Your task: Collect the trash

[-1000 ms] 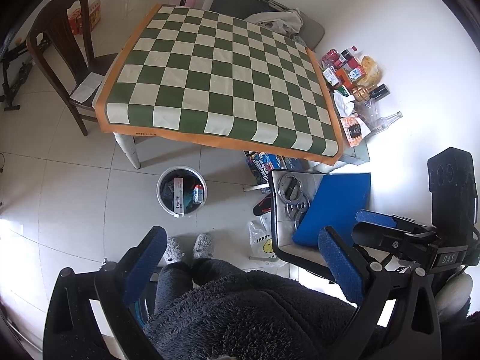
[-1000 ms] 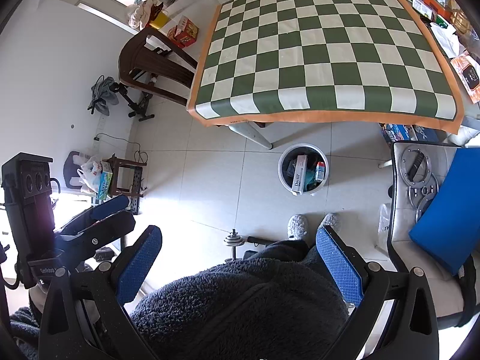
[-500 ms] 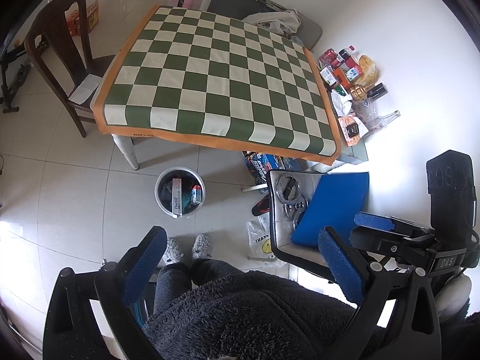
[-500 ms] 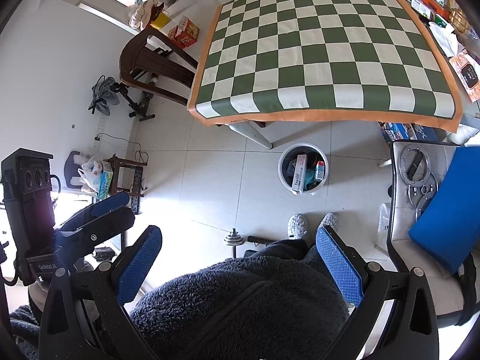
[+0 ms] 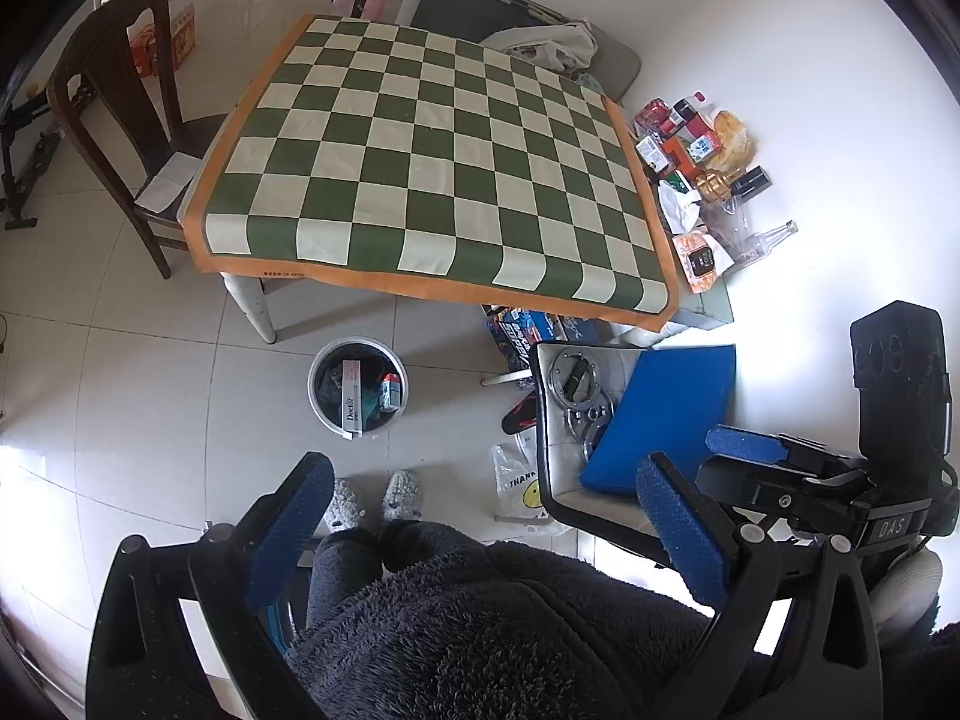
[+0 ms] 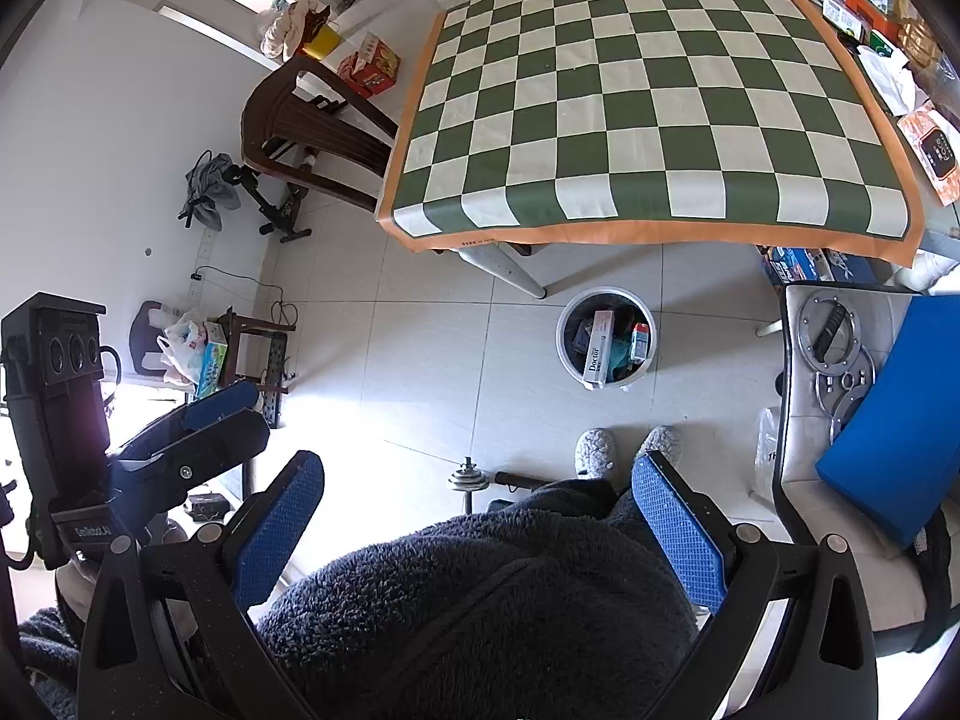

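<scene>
Overhead, both cameras look down on a person in a dark fleece robe (image 5: pixel 480 630), grey slippers (image 6: pixel 594 453) showing on the tiled floor. Left gripper (image 5: pixel 480 534): jaws spread wide, nothing between the blue pads, held high above the lap. Right gripper (image 6: pixel 480 534): likewise released and empty; it also shows at the lower right of the left view (image 5: pixel 780 468), though from there its jaws cannot be read. Trash bin (image 5: pixel 358 385), round and pale-rimmed, stands on the floor just in front of the table's near edge, between the table leg (image 5: pixel 249 306) and the slippers. It already holds a long white box (image 6: pixel 599 348), a small can or carton beside it, and some darker scraps. The checkered tablecloth (image 5: pixel 432 162) is bare. Clutter sits along the table's right side by the wall (image 5: pixel 696 150): packets, a crumpled white paper (image 5: pixel 678 207), an empty clear bottle (image 5: pixel 768 237). Whether any of that counts as trash cannot be told. A white chair (image 5: pixel 552 504) at the right carries a blue cushion (image 5: pixel 666 408) and metal rings. Judgement: collection looks largely done, possibly finished, with the cloth cleared and the bin loaded; only the wall-side pile might remain.
</scene>
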`<state>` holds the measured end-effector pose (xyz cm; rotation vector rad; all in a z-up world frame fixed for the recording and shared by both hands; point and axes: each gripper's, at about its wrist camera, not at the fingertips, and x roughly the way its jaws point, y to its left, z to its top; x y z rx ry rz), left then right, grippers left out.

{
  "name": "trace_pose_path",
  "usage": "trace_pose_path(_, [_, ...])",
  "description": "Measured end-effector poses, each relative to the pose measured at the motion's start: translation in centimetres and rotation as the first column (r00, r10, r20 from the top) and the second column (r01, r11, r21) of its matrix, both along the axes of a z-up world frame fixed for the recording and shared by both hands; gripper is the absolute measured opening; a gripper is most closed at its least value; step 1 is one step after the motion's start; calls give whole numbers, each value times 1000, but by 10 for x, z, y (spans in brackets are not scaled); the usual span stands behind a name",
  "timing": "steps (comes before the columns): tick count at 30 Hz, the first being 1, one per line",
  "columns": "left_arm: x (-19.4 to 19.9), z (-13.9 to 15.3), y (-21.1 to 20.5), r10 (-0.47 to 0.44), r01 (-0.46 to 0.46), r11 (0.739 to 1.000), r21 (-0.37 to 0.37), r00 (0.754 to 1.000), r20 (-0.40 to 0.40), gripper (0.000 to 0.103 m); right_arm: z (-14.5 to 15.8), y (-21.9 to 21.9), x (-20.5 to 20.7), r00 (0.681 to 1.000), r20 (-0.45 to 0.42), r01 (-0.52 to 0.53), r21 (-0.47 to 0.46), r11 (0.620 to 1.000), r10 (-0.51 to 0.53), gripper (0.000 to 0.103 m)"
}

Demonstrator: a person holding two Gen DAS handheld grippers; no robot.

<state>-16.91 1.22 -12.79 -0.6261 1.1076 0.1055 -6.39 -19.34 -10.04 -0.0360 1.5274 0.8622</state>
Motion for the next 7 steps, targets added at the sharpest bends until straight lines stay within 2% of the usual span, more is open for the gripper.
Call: trace_pose_path(7, [-1,0,1,-2,2,1000,3,1000,1,103,0,0,-1,1000,1,1,1,1000,-1,103])
